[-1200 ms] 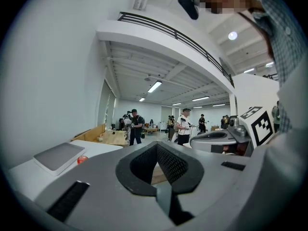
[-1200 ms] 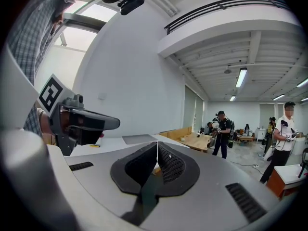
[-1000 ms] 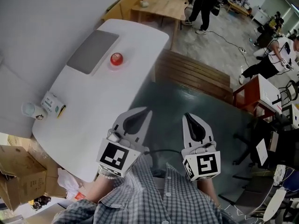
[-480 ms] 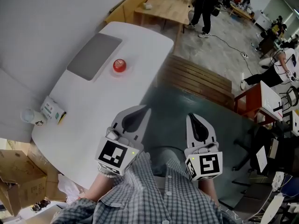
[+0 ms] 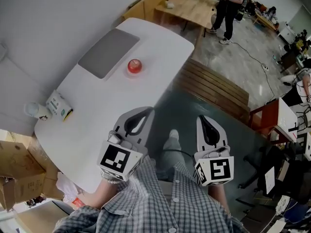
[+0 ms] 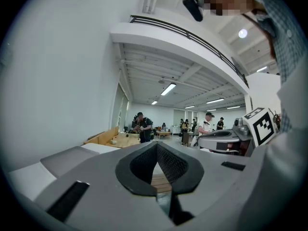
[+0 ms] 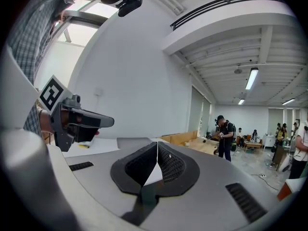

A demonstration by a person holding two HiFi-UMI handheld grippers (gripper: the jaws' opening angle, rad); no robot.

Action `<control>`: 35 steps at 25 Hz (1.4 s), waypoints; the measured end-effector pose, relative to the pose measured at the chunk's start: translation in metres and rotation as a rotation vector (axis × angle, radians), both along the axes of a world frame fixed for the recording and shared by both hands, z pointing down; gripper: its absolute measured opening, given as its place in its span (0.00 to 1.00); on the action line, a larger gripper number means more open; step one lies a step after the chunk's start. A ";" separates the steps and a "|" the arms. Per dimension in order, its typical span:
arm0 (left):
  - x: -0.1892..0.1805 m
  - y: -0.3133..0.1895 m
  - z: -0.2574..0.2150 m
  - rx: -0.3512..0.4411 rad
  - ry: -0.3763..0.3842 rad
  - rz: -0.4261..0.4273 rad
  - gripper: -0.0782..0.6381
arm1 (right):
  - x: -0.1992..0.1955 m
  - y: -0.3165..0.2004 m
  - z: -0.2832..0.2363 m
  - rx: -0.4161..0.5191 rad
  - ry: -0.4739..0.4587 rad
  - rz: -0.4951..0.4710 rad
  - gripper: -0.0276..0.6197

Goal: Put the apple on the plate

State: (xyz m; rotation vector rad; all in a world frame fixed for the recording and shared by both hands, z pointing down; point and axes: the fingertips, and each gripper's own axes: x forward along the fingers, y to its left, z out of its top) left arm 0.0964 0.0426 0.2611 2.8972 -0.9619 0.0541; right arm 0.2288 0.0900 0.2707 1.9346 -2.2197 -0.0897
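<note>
Apple (image 5: 134, 65) waits on the tabletop (image 5: 97, 115); well short of it my left gripper (image 5: 145, 113) and right gripper (image 5: 204, 120) hang, fingers (image 6: 173, 160) closed on nothing, the reach not yet begun.

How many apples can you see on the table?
1. The apple sits on the white table, just beside the gray mat, toward the far end. No other shows in any view.

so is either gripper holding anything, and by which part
Nothing is held. The left gripper and right gripper are both shut and empty; the apple sits untouched on the table.
</note>
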 end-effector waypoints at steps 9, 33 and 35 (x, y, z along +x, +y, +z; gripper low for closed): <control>0.003 -0.048 0.011 -0.035 -0.024 -0.154 0.12 | 0.012 -0.070 0.005 0.000 -0.026 -0.137 0.07; 0.064 -0.152 0.005 -0.128 0.006 -0.563 0.12 | 0.081 -0.233 0.003 -0.071 0.001 -0.520 0.07; 0.056 -0.154 0.007 -0.148 0.022 -0.609 0.12 | 0.075 -0.240 0.001 -0.069 0.004 -0.564 0.07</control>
